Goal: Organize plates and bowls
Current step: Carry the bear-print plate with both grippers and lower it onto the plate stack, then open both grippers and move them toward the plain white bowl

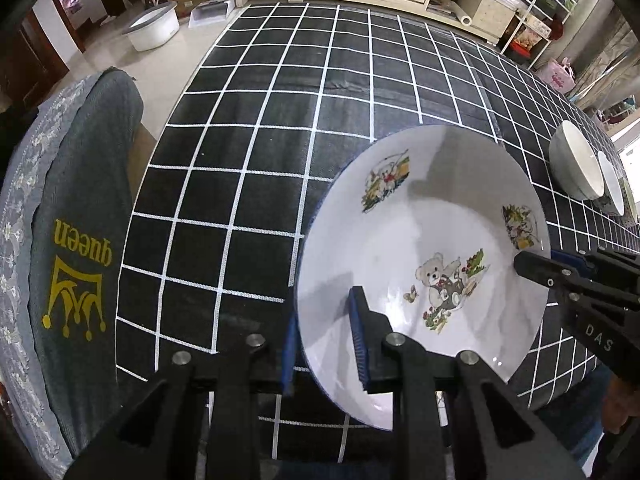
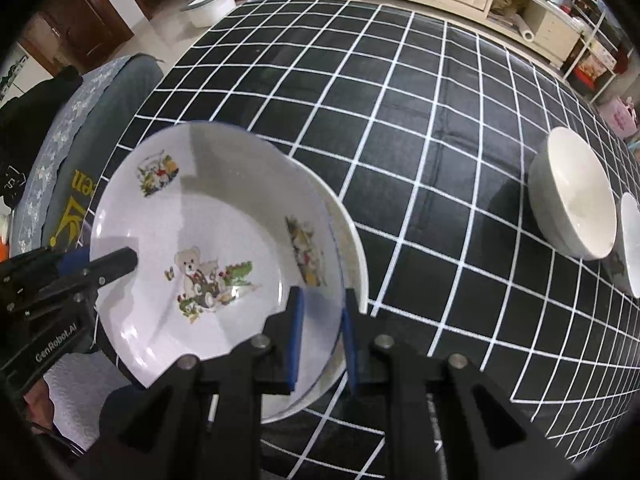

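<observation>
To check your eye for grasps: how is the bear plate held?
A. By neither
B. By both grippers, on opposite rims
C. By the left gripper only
B: the left gripper and right gripper each straddle a rim of the bear plate.

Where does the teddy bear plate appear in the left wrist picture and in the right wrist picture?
Left wrist view: the teddy bear plate is at lower right of centre, its near left rim between the left tongs.
Right wrist view: the plate is at lower left of centre, its right rim between the right tongs.
Shared landmark: the white bowl on the checked cloth, far right.
</observation>
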